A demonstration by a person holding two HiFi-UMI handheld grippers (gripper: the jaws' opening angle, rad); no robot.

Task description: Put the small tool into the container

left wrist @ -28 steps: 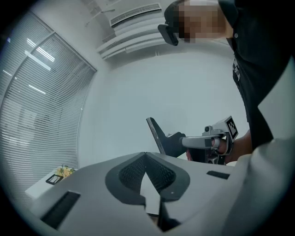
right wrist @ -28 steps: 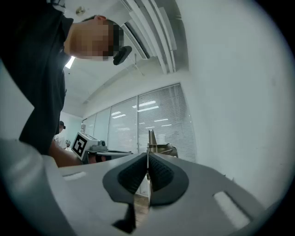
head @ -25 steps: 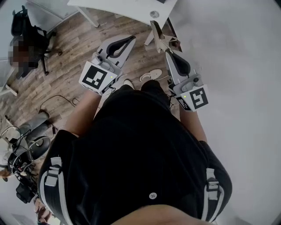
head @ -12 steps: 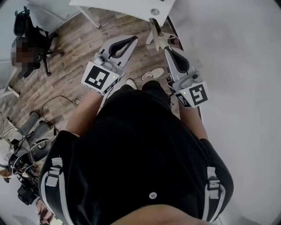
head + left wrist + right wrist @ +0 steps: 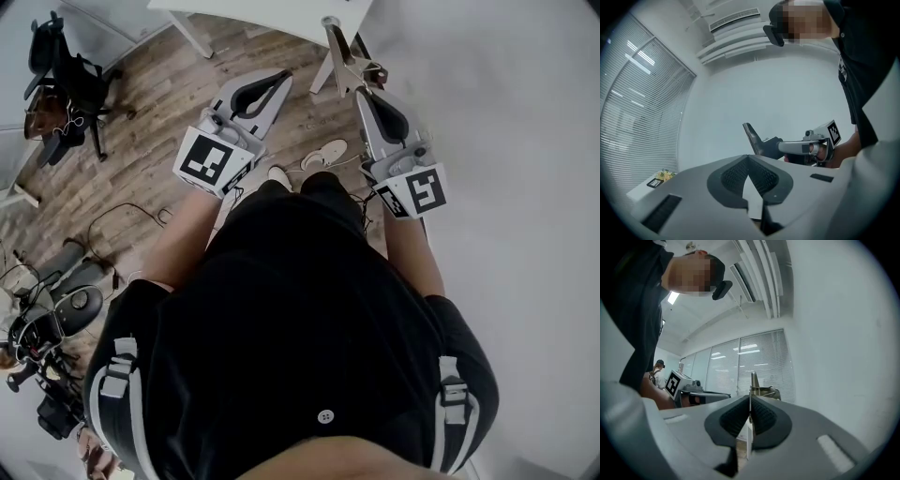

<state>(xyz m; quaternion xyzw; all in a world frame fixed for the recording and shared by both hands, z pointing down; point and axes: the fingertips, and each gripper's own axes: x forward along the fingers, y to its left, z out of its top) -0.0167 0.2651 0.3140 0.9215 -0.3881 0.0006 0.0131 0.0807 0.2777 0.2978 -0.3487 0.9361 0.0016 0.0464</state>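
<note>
The small tool [image 5: 345, 58] is a thin metal clip, and my right gripper [image 5: 362, 92] is shut on its lower end; it sticks out toward the white table [image 5: 272, 21]. In the right gripper view the tool [image 5: 753, 385] stands upright as a narrow blade pinched between the closed pads [image 5: 761, 416]. My left gripper [image 5: 279, 82] is beside it to the left, shut and holding nothing. From the left gripper view, its jaws [image 5: 749, 158] meet at the tip, and the right gripper [image 5: 806, 147] with the tool [image 5: 752, 137] shows beyond. No container is in view.
I stand on a wooden floor [image 5: 141, 141] with a white wall [image 5: 506, 141] at my right. A black office chair [image 5: 70, 80] is at the far left, cables and gear [image 5: 56, 314] lie at the lower left, and white shoes [image 5: 323, 155] sit below the grippers.
Both grippers have shifted a little forward toward the table; the right one carried the clip with it. Both stay shut.
</note>
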